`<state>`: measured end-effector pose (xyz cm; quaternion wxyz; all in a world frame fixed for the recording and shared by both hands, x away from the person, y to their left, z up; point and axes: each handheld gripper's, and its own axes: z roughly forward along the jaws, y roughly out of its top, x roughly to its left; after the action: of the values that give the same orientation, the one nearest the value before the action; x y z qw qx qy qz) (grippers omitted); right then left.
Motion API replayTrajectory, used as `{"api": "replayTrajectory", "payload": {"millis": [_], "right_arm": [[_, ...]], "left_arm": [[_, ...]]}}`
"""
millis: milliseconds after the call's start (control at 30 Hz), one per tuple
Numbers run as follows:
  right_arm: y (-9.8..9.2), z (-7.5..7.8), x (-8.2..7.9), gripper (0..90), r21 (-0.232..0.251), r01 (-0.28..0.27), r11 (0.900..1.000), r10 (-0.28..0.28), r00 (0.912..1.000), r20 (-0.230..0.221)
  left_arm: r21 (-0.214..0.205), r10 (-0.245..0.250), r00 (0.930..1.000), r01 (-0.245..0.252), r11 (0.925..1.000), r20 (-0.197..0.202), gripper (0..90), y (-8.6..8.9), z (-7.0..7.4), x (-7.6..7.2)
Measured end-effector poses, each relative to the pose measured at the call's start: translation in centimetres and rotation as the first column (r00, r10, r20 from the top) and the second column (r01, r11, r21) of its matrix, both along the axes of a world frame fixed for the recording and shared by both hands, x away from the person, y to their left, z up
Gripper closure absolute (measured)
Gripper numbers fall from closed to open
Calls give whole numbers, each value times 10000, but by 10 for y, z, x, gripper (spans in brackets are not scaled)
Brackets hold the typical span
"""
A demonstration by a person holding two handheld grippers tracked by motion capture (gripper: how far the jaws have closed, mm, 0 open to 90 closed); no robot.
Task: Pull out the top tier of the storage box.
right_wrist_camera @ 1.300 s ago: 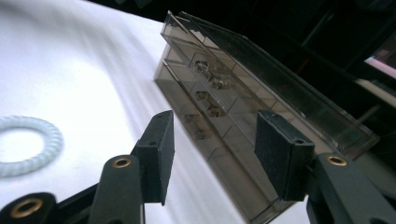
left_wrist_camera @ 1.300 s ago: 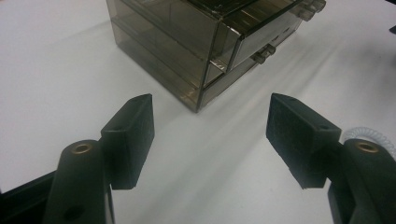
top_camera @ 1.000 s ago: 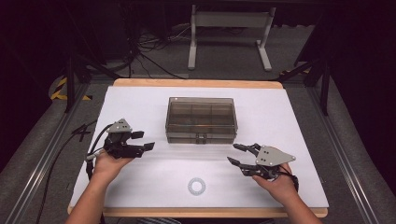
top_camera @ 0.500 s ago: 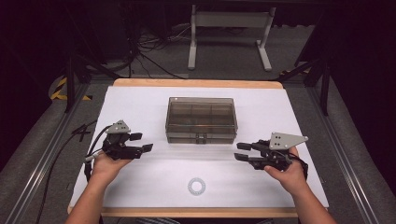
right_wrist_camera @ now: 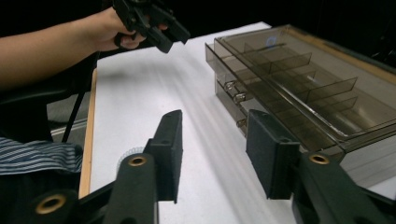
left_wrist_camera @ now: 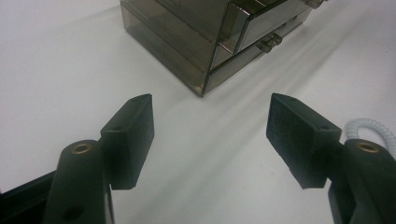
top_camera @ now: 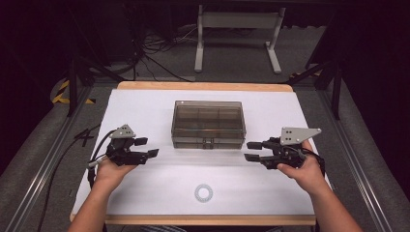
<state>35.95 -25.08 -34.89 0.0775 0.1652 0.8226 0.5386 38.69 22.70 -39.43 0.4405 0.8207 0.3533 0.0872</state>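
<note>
Two grippers flank a smoky clear drawer box (top_camera: 208,124) at the middle of the white worktop (top_camera: 145,188). The right gripper (top_camera: 252,151), empty, its jaws just widening, points at the box's front right corner; the left gripper (top_camera: 146,147) waits open and empty near the left end, apart from it. A careless nudge could slide the light box (its drawer pulls are small) or miss the handle (left_wrist_camera: 268,43).

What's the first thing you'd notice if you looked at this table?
The smoky see-through box with little compartments, sitting in the middle of the white table. On either side of it a hand holds a black gripper, the left gripper and the right gripper, both open and empty. A small white ring lies near the front edge.
</note>
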Motion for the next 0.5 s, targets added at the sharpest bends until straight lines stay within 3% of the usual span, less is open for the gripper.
{"api": "replayTrajectory", "payload": {"millis": [300,467,500], "right_arm": [[13,16,11,569,-945,-183,9954,181,9998,-22],[21,24,20,579,-1900,-178,9816,183,9998,6],[21,26,22,583,-2029,-102,9791,50,9996,-262]], "left_arm": [[-1,8,10000,-7,10000,56,330,-1,0,-1],[87,-22,10000,21,10000,66,329,-2,0,-1],[68,7,10000,-7,10000,84,330,-2,0,-1]]}}
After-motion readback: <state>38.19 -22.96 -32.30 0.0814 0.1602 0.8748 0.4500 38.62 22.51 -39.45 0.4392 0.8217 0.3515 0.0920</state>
